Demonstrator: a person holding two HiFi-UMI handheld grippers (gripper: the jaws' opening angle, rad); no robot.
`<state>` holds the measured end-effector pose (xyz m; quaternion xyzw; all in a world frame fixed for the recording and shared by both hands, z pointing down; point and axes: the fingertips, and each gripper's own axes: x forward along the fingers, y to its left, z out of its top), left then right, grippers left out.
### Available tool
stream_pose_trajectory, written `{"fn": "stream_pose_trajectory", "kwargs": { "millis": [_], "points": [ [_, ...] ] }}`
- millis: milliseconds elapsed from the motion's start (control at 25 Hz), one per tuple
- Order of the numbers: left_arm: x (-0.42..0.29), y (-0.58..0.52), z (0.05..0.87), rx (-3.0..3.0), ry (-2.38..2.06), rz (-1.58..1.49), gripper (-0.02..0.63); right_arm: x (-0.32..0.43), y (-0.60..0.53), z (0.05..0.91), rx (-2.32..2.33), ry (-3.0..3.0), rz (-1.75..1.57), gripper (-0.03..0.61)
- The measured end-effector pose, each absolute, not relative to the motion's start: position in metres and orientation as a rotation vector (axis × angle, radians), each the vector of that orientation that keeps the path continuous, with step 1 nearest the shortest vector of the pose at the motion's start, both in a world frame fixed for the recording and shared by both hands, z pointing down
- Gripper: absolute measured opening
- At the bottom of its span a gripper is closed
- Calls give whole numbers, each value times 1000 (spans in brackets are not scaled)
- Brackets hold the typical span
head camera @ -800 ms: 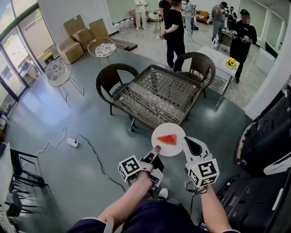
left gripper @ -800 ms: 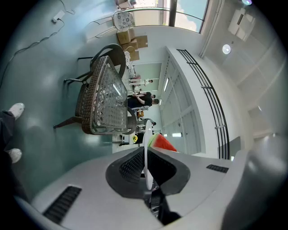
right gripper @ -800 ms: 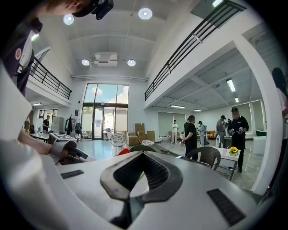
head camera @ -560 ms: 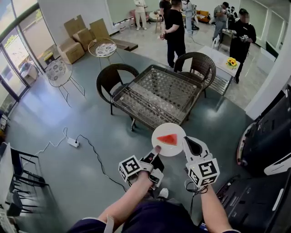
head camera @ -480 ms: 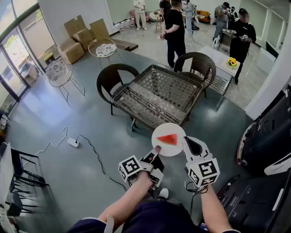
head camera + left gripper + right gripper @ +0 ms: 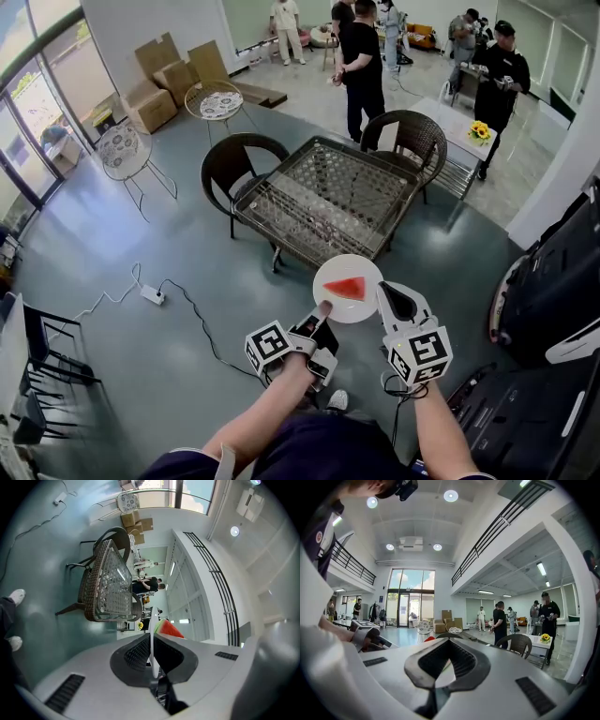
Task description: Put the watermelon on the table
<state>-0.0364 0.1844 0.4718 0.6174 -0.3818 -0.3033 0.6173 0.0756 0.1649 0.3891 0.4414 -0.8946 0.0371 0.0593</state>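
Note:
A red watermelon wedge (image 6: pixel 345 287) lies on a round white plate (image 6: pixel 334 305) held level in the air in front of me. My left gripper (image 6: pixel 322 312) is shut on the plate's near left rim. My right gripper (image 6: pixel 382 298) is shut on its right rim. In the left gripper view the plate (image 6: pixel 153 623) runs edge-on between the jaws of the left gripper (image 6: pixel 152 641), with the wedge (image 6: pixel 171 630) beyond. In the right gripper view the plate's pale edge (image 6: pixel 446 666) sits between the jaws of the right gripper (image 6: pixel 446 654). The glass-topped wicker table (image 6: pixel 328 192) stands ahead, a step beyond the plate.
Two dark wicker chairs (image 6: pixel 234 159) (image 6: pixel 408 136) flank the table. Several people (image 6: pixel 361 56) stand past it, near a small white table with sunflowers (image 6: pixel 473 131). A power strip and cable (image 6: pixel 150 293) lie on the floor at left. Dark equipment (image 6: pixel 553 291) stands close on my right.
The plate, the wedge and both grippers stay where they were. The view has tipped slightly and the people at the far end have shifted a little.

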Motion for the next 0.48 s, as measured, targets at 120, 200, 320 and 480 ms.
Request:
{"fn": "stream_pose_trajectory", "kwargs": {
  "millis": [120, 200, 320, 480],
  "points": [
    [-36, 183, 472, 1423, -880, -699, 14, 76, 163, 389, 1335, -2710, 110, 2],
    [-36, 181, 472, 1424, -881, -700, 14, 76, 161, 390, 1333, -2710, 108, 2],
    [-36, 176, 473, 1424, -881, -703, 14, 77, 156, 391, 1332, -2710, 106, 2],
    [-39, 171, 473, 1418, -880, -701, 14, 76, 150, 390, 1338, -2707, 106, 2]
  ]
}}
